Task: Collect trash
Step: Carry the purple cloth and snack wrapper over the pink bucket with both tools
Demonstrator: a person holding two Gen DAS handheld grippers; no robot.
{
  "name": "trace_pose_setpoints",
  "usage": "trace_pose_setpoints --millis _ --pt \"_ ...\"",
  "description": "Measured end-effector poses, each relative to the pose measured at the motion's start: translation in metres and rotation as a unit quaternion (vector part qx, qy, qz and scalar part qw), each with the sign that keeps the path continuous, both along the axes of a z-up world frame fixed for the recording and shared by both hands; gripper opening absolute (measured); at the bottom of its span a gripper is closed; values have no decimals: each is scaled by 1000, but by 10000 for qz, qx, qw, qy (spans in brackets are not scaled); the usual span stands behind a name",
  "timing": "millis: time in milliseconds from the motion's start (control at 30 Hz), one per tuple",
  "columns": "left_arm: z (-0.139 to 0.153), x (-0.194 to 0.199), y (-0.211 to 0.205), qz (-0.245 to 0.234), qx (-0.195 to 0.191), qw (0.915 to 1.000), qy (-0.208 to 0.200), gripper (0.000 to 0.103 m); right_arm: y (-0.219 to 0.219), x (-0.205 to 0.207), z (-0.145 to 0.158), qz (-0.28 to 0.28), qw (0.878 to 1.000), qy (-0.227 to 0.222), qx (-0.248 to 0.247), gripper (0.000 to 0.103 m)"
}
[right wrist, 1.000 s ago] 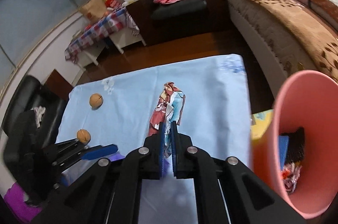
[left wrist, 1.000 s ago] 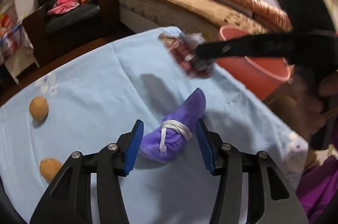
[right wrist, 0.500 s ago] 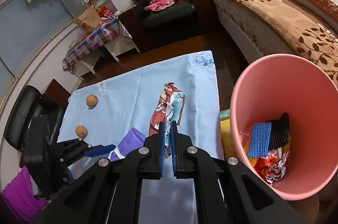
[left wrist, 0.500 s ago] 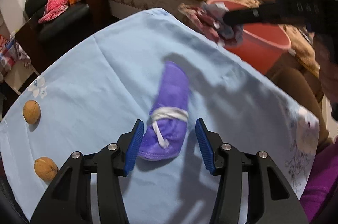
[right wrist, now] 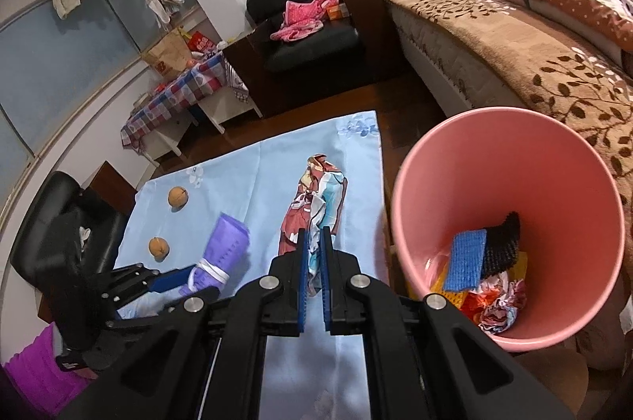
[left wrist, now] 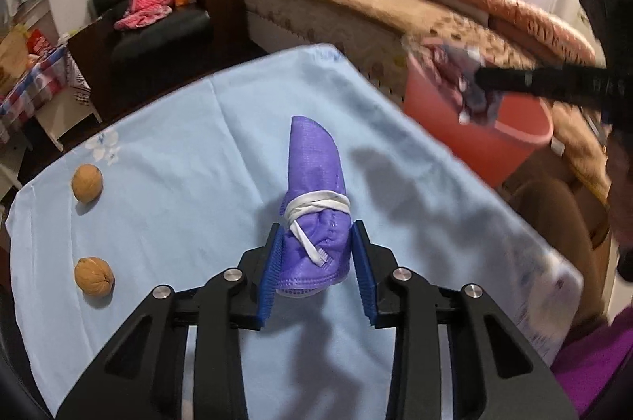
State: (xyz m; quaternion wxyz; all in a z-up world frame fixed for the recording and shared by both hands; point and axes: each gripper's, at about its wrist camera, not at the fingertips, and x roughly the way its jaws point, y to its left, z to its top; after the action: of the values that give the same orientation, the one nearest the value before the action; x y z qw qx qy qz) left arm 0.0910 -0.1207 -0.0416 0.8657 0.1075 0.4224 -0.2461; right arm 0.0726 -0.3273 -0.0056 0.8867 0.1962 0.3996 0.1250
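Observation:
A rolled purple face mask (left wrist: 316,206) tied with its white strap lies on the light blue tablecloth (left wrist: 178,151). My left gripper (left wrist: 316,261) is open, its blue pads on either side of the mask's near end. It also shows in the right wrist view (right wrist: 221,253). My right gripper (right wrist: 314,257) is shut on a crumpled colourful wrapper (right wrist: 316,206) and holds it in the air beside the pink bin (right wrist: 510,222). In the left wrist view the wrapper (left wrist: 459,83) hangs over the bin's rim (left wrist: 514,131).
Two walnuts (left wrist: 87,182) (left wrist: 94,276) lie at the table's left. The bin holds several scraps (right wrist: 478,261). A bed (right wrist: 534,36) stands behind the bin, a black armchair (right wrist: 312,28) beyond the table. The table's right edge runs next to the bin.
My left gripper has moved forward around the mask's near end and narrowed. My right gripper has carried the wrapper off the table toward the bin.

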Motion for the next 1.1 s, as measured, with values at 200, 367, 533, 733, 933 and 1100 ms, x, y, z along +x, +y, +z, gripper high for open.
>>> trace_pose_setpoints --millis 200,367,533,733,933,1100 --pt "25 -1 -28 199 -397 9988 -214 35 -20 -14 2 -247 9996 -97 -34 5" --pt "36 1 -64 217 -587 9976 -299 35 -45 -25 3 -527 9983 -161 -166 5" --pt "42 5 -99 213 -660 9970 -336 35 -71 -36 -1 -858 9957 -166 -306 5" --pt "44 7 -135 130 -683 9969 -358 35 -95 -44 -8 -1130 9928 -148 -362 5" --pt "44 8 -161 85 -701 9970 -302 35 -108 -48 -11 -1243 9912 -163 -428 5" --pt "43 7 -176 13 -675 9973 -295 35 -114 -50 -15 -1300 9904 -141 -439 5"
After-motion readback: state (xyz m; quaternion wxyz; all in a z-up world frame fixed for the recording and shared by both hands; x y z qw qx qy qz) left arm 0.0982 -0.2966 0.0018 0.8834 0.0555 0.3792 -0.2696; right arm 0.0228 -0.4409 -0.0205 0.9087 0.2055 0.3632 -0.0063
